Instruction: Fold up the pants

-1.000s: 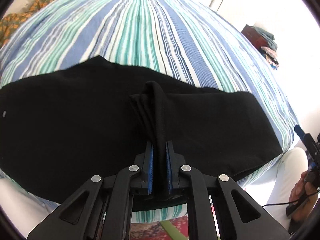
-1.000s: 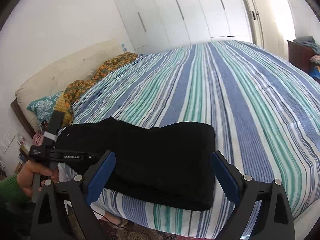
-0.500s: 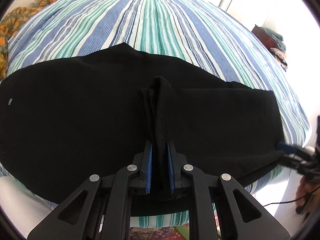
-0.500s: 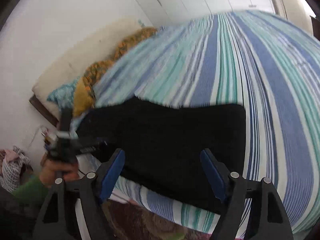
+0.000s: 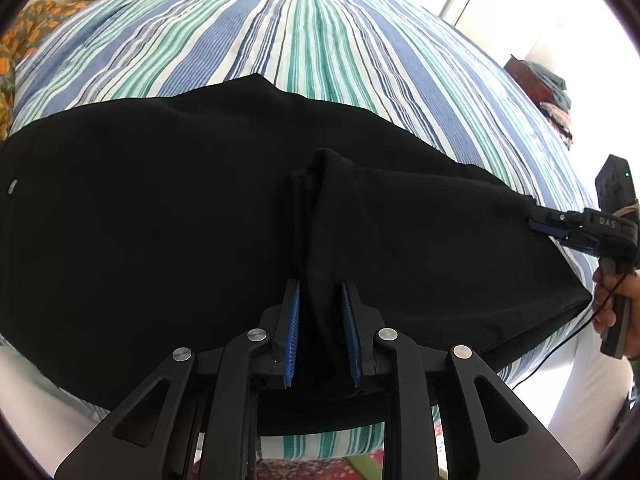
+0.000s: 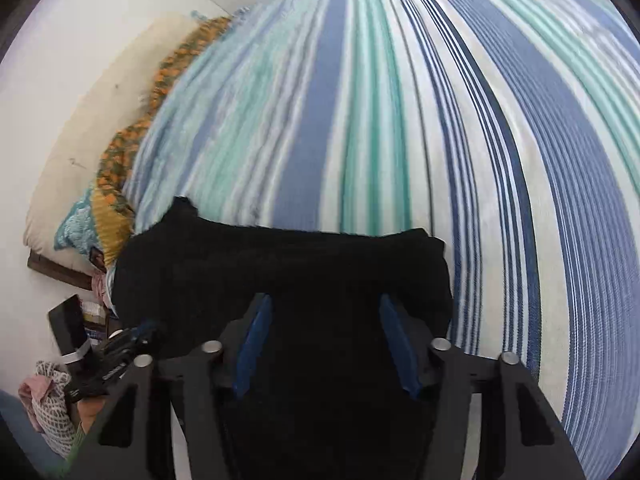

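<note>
Black pants (image 5: 160, 220) lie folded along the near edge of the striped bed (image 5: 312, 40). My left gripper (image 5: 322, 332) is shut on a bunched fold of the pants at the near edge. In the left wrist view my right gripper (image 5: 560, 228) pinches the pants' right end. In the right wrist view the pants (image 6: 280, 264) fill the space between the right gripper's (image 6: 326, 344) blue pads, which stand partly apart around the cloth. My left gripper (image 6: 132, 340) shows at the lower left there.
An orange patterned blanket (image 6: 160, 92) and a teal pillow (image 6: 76, 224) lie at the head of the bed. A dark cabinet with clothes (image 5: 544, 84) stands beyond the bed's right side. A patterned rug (image 5: 312, 468) lies on the floor below.
My right gripper has moved in onto the pants' right end and narrowed around the cloth. The left gripper has kept its hold and shifted slightly forward.
</note>
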Demonstrator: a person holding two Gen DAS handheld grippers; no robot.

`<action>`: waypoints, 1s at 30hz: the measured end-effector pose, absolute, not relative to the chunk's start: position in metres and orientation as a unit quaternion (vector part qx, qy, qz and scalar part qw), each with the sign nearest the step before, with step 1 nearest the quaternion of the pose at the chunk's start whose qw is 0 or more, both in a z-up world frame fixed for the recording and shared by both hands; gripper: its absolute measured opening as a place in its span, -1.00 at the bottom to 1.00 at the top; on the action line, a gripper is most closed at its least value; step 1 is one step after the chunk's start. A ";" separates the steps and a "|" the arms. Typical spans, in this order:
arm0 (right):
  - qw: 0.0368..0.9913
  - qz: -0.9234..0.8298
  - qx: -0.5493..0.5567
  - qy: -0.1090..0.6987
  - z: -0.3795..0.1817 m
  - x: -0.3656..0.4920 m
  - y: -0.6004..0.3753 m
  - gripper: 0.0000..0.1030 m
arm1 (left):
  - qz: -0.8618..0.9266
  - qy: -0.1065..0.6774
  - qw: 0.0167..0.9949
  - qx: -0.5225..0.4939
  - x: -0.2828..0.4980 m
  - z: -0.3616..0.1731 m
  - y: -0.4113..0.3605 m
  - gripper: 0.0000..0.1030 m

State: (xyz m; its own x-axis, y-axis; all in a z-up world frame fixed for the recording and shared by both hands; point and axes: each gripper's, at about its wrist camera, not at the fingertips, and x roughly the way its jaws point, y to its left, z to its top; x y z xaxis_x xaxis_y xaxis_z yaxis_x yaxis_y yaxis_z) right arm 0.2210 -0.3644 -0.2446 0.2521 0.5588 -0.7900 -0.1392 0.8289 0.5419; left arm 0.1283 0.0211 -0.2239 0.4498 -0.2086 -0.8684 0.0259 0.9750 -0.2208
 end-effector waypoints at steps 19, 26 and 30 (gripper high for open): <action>0.842 0.231 0.177 0.455 -0.203 0.104 -0.365 0.15 | -0.053 0.485 0.868 -0.090 0.122 -0.217 0.015 0.42; 0.847 0.255 0.170 0.434 -0.198 0.102 -0.361 0.29 | -0.023 0.455 0.886 -0.085 0.117 -0.208 0.023 0.54; 0.854 0.261 0.157 0.421 -0.195 0.101 -0.357 0.38 | 0.007 0.450 0.887 -0.105 0.120 -0.206 0.037 0.54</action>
State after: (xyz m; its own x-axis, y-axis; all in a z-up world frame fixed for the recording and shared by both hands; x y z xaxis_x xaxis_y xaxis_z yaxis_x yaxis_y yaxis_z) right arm 0.1013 -0.3572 -0.1946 0.5093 0.5784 -0.6372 -0.3145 0.8143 0.4878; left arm 0.1205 0.0370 -0.2060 0.5946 -0.0820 -0.7999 -0.1076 0.9777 -0.1802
